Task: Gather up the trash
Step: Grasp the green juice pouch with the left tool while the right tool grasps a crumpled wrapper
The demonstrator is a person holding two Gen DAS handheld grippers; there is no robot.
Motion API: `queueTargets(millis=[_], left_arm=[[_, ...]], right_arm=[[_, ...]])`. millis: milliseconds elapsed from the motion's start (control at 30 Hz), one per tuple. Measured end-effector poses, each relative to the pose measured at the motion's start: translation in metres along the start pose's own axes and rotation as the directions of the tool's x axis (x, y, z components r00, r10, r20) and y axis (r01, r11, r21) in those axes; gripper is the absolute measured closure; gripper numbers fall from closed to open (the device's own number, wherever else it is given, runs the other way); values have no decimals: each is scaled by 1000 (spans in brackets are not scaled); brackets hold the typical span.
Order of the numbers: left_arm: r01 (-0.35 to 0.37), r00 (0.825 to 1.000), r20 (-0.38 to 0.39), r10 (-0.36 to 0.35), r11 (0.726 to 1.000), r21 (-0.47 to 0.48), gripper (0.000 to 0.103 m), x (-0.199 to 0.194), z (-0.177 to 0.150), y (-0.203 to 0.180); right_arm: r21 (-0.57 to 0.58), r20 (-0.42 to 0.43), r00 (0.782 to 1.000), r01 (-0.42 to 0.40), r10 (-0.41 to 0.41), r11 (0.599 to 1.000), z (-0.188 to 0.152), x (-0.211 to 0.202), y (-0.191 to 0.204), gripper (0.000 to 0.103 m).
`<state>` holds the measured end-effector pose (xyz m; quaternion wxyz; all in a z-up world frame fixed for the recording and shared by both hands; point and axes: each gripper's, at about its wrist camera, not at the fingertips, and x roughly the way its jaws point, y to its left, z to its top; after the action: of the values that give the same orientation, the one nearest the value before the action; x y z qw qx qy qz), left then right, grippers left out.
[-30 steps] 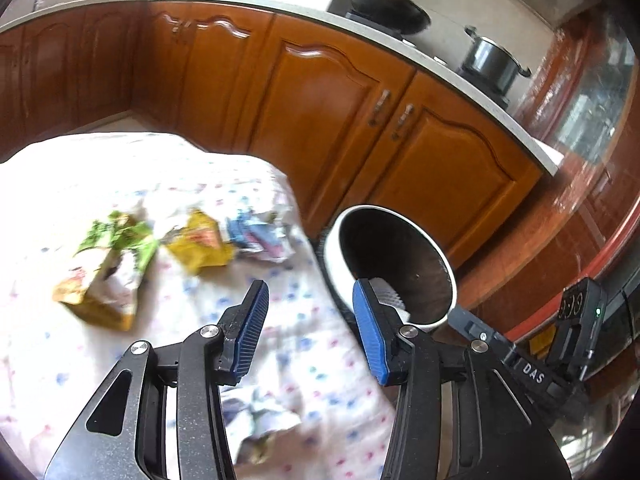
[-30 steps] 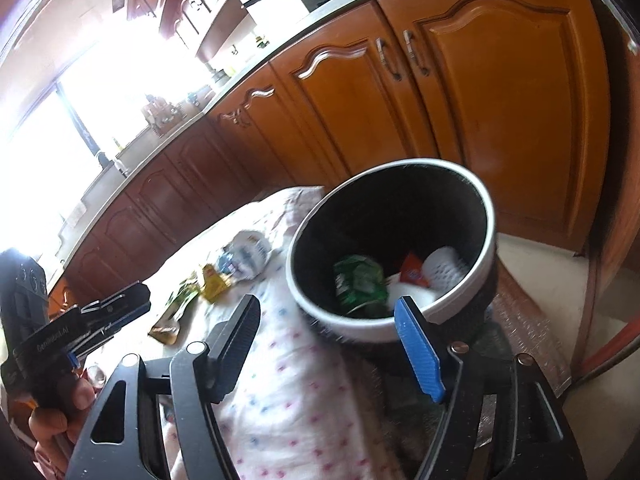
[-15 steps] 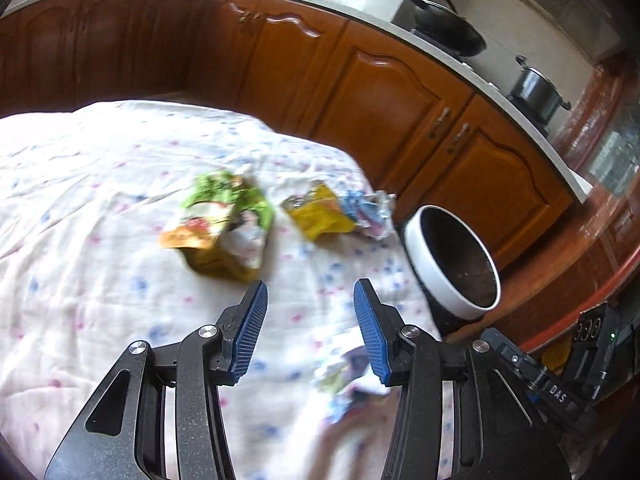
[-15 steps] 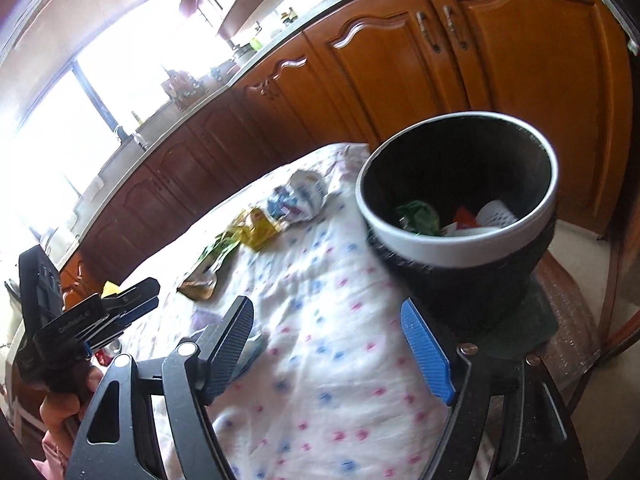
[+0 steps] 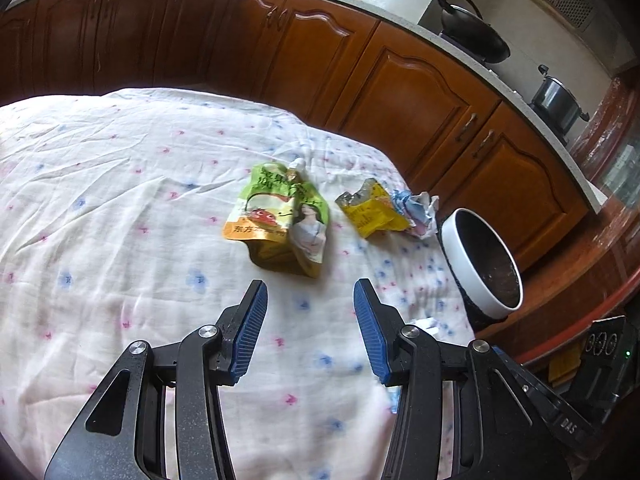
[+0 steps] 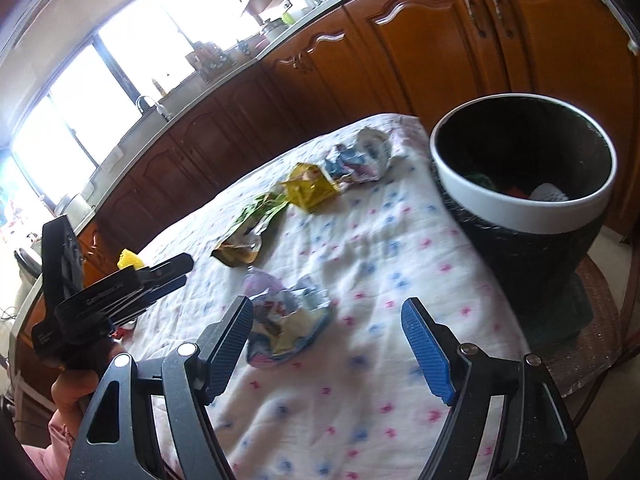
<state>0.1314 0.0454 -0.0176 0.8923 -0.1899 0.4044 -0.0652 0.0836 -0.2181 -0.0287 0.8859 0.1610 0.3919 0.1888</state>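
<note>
Both my grippers, left (image 5: pixel 308 322) and right (image 6: pixel 328 344), hovered with fingers spread wide, holding nothing. A crinkly green-and-orange foil pouch (image 5: pixel 280 220) lay flat on the wrinkled dotted cloth desk (image 5: pixel 120 200). Only the right view showed a crumpled pastel wrapper (image 6: pixel 286 322) beside my fingers and trash inside the white-rimmed black bin (image 6: pixel 520 204).

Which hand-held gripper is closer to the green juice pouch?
Left. The left hand-held gripper sits just before the green juice pouch; the right hand-held gripper is farther, over a crumpled wrapper.
</note>
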Motion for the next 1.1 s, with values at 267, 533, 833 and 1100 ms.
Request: queueTargets(millis=[267, 533, 833, 1100], left_arm=[[-10, 1000, -11, 10, 1000, 5, 46, 10, 9, 11], [-48, 998, -37, 50, 997, 66, 39, 34, 33, 12], [-98, 990, -92, 110, 988, 123, 34, 80, 57, 13], [-103, 985, -120, 124, 981, 167, 51, 104, 56, 7]], right_arm=[[-13, -58, 997, -53, 52, 999, -9, 23, 17, 21], [-3, -88, 993, -74, 73, 997, -8, 44, 17, 23], [-56, -78, 994, -86, 82, 995, 5, 48, 24, 96], [-22, -77, 994, -85, 83, 996, 12, 48, 8, 97]])
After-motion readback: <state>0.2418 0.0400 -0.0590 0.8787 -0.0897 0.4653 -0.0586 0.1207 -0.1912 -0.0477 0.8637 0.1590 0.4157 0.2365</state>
